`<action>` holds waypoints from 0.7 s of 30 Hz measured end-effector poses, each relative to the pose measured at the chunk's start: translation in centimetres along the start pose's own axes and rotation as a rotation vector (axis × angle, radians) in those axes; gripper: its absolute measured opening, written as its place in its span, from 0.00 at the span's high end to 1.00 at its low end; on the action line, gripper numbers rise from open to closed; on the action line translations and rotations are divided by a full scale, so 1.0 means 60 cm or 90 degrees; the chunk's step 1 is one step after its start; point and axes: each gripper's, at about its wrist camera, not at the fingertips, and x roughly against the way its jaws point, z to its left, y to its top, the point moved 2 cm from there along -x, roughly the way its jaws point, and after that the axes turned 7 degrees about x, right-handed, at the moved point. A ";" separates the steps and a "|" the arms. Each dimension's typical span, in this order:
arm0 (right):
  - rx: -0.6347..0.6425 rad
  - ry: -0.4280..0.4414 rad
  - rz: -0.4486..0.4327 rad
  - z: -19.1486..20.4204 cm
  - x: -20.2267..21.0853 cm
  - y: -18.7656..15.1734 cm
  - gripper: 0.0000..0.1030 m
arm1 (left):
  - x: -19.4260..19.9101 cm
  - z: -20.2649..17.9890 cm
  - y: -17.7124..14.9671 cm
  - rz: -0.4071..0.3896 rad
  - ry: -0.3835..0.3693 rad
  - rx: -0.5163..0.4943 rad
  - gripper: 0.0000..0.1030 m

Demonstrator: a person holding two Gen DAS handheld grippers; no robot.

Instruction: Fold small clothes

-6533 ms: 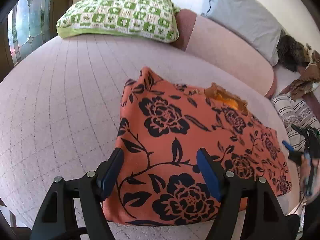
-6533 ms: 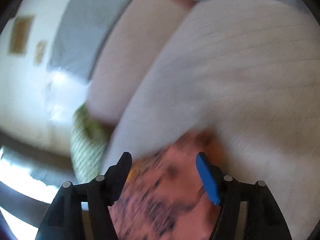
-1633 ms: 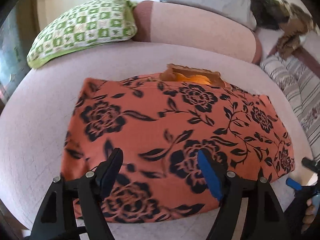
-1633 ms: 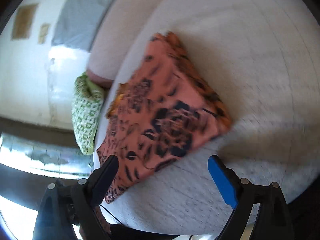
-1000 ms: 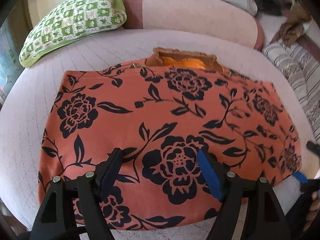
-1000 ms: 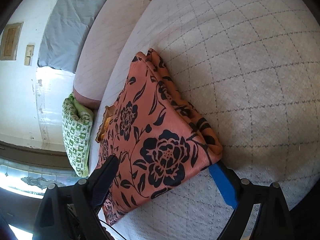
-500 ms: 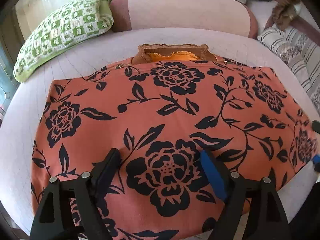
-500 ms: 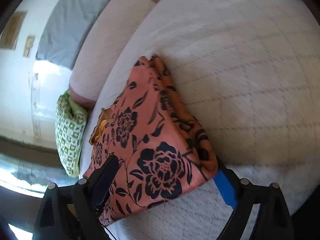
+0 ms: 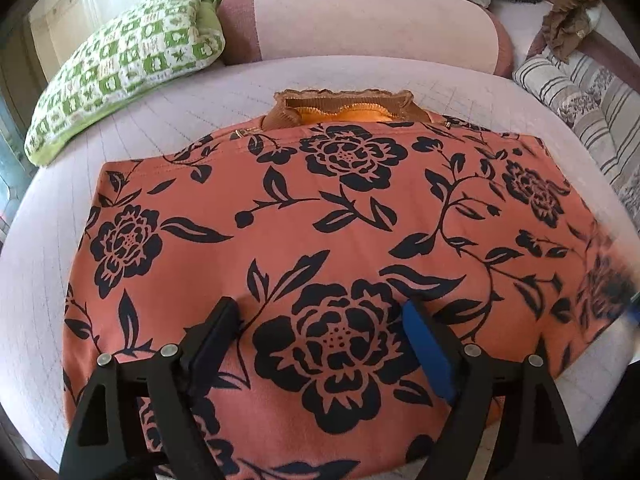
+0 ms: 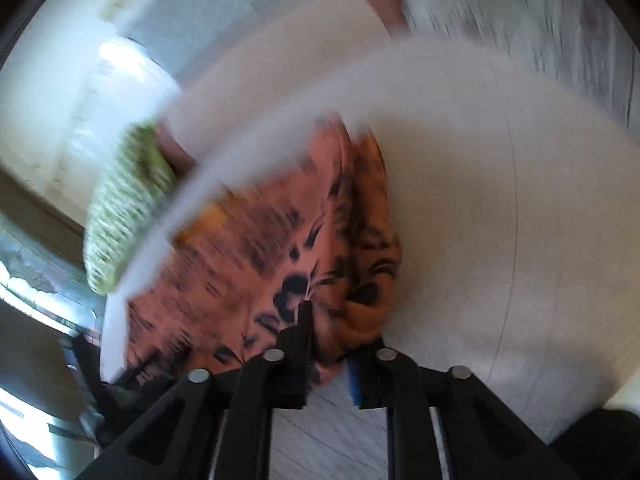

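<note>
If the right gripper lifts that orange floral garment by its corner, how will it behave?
Probably floppy: the orange floral garment lies flat on the bed and bunches between the closing jaws of the right gripper. Likely its folded layers would sag open. It seems light.

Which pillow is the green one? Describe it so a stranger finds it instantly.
Start at the pale quilted bed where the orange floral garment lies. The green pillow sits at the far left corner, beside the pink bolster. Only it has green-and-white checks.
</note>
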 end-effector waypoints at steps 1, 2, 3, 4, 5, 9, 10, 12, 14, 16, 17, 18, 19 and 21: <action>-0.028 0.039 -0.010 -0.010 -0.001 -0.004 0.52 | 0.006 0.004 0.003 0.000 -0.010 0.010 0.18; -0.074 0.110 -0.033 -0.022 0.004 -0.009 0.29 | 0.018 0.011 0.005 -0.010 -0.021 0.028 0.18; -0.111 0.148 -0.044 -0.027 0.009 -0.009 0.21 | 0.037 0.020 0.008 -0.038 -0.033 0.050 0.18; -0.122 0.161 -0.052 -0.029 0.012 -0.005 0.21 | 0.045 0.024 0.010 -0.051 -0.036 0.057 0.18; -0.127 0.169 -0.056 -0.029 0.013 -0.002 0.21 | 0.055 0.026 0.011 -0.068 -0.036 0.061 0.18; -0.180 0.177 -0.043 -0.035 -0.010 0.014 0.24 | 0.019 0.015 0.001 -0.026 -0.015 0.027 0.18; -0.176 0.170 -0.063 -0.034 -0.012 0.021 0.27 | -0.008 0.010 -0.008 0.012 0.009 0.004 0.18; -0.168 0.159 -0.053 -0.030 -0.020 0.029 0.69 | -0.004 -0.003 -0.015 -0.021 0.036 -0.043 0.17; -0.151 0.135 -0.050 -0.019 -0.020 0.039 0.75 | 0.017 -0.003 -0.009 -0.019 0.001 -0.021 0.17; -0.111 0.119 -0.047 -0.004 -0.014 0.044 0.75 | 0.040 0.002 -0.003 -0.056 -0.008 0.002 0.17; -0.090 0.113 -0.041 0.003 -0.015 0.045 0.74 | 0.040 0.002 -0.003 -0.067 0.003 -0.001 0.17; -0.083 0.109 -0.038 0.004 -0.016 0.044 0.72 | 0.027 -0.001 -0.004 -0.051 0.007 -0.010 0.17; -0.093 0.094 -0.041 0.000 -0.019 0.044 0.71 | -0.007 -0.007 -0.012 0.012 0.009 -0.032 0.17; -0.121 0.099 -0.045 -0.008 -0.025 0.044 0.33 | -0.014 -0.021 -0.020 -0.024 0.037 -0.084 0.14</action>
